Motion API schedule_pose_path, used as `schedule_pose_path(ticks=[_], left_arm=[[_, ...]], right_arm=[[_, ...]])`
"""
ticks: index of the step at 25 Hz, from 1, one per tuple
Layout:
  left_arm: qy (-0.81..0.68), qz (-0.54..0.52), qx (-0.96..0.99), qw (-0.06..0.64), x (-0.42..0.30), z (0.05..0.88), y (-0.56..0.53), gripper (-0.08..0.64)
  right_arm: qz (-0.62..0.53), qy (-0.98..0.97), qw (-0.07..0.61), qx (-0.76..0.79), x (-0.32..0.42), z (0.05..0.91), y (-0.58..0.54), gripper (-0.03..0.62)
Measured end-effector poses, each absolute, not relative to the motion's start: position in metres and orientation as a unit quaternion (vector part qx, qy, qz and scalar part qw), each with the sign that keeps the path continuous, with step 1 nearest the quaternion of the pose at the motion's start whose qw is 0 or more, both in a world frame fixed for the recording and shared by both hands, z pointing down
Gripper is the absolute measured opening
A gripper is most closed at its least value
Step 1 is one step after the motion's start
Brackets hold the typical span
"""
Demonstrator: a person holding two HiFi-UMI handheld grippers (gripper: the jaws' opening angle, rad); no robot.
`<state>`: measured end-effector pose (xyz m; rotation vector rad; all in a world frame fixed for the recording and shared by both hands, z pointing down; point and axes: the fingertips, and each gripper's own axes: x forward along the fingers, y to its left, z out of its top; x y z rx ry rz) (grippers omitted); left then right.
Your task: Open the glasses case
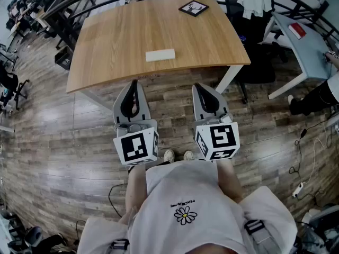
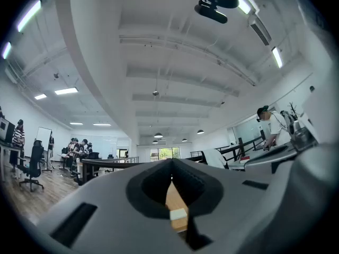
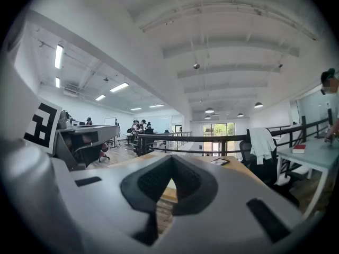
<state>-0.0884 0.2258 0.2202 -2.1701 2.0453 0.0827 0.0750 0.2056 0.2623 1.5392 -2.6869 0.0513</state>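
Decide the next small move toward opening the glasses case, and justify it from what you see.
Probably bring both grippers forward over the table toward the glasses case. The left gripper and right gripper are shut, empty, and short of the table's near edge, while the case lies untouched near the middle.

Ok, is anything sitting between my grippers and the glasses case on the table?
Nothing visible does. The glasses case lies alone on the bare table, ahead of the left gripper and right gripper, both shut and held by its near edge. The only other item, a black square card, sits at the far corner beyond the case.
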Motion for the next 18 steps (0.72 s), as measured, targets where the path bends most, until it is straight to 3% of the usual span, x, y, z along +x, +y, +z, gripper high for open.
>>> schedule_pose_path(ticks=[18], left_arm=[[0.697,0.028,-0.712,0.079,-0.069,0.225,0.228,0.017]], right_arm=[[0.013,-0.885,0.011,0.466,0.097,0.270,0.209,0.006]])
